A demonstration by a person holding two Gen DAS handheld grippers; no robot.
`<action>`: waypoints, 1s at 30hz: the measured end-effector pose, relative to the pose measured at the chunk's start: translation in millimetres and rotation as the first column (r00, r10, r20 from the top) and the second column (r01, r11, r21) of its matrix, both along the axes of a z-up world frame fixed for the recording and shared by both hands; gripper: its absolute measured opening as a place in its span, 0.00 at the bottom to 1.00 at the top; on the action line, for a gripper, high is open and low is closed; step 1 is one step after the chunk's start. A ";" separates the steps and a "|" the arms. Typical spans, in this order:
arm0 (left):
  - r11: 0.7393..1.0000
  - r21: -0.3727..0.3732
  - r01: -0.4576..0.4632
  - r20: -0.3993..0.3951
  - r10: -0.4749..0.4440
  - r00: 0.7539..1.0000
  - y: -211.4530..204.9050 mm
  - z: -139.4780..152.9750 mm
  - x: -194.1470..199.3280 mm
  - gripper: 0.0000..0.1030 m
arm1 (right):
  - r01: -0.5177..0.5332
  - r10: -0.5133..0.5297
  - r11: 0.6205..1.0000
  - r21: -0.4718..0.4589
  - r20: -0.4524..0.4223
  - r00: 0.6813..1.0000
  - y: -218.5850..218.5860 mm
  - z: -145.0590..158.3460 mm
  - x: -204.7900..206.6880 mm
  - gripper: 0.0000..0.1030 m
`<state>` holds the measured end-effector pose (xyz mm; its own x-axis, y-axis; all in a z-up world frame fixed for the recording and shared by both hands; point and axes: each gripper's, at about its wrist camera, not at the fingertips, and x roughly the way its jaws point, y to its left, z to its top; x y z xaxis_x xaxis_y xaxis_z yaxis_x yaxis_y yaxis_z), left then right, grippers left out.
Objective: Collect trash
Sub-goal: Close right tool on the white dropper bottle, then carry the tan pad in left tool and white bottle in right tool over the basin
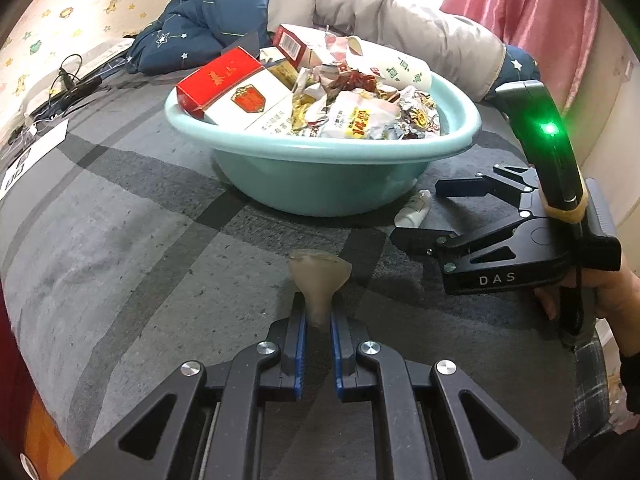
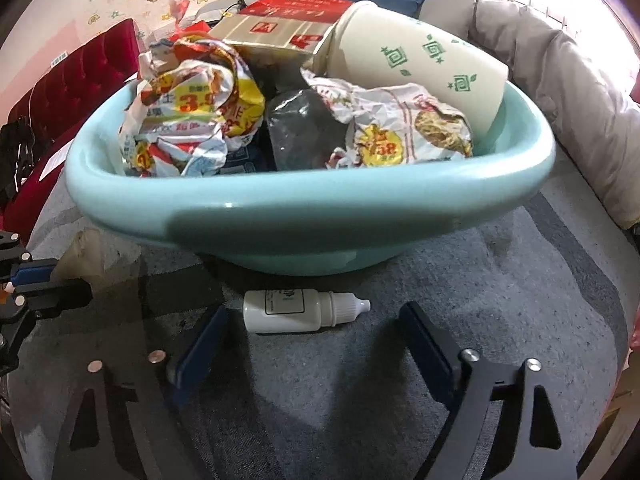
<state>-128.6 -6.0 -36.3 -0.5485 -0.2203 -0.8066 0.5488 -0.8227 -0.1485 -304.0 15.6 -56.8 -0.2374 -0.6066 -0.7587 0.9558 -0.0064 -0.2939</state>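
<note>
My left gripper (image 1: 319,314) is shut on a scrap of cloudy, translucent plastic film (image 1: 320,270), holding it just above the grey bedspread. Beyond it stands a teal plastic basin (image 1: 320,148) heaped with crumpled snack wrappers, red cigarette cartons and a paper cup. A small white dropper bottle (image 2: 296,311) lies on its side on the bedspread at the basin's (image 2: 312,216) foot. My right gripper (image 2: 316,322) is open, one finger on each side of the bottle, and neither pad touches it. The left wrist view shows the right gripper (image 1: 418,212) straddling the bottle (image 1: 412,204). The left gripper (image 2: 16,282) and the film (image 2: 94,250) appear at the right view's left edge.
A navy star-print quilt (image 1: 200,20) and a grey padded jacket (image 1: 400,24) are bunched behind the basin. Cables (image 1: 68,80) and a white card (image 1: 36,148) lie at the far left of the bed. A red headboard (image 2: 72,80) and a pink curtain (image 1: 520,8) border the bed.
</note>
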 end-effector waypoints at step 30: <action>0.999 -0.054 0.000 -0.002 -0.001 1.000 24.0 26.4 14.2 0.10 | -0.048 0.047 0.998 -0.047 -0.019 0.999 -7.3 32.6 29.8 0.62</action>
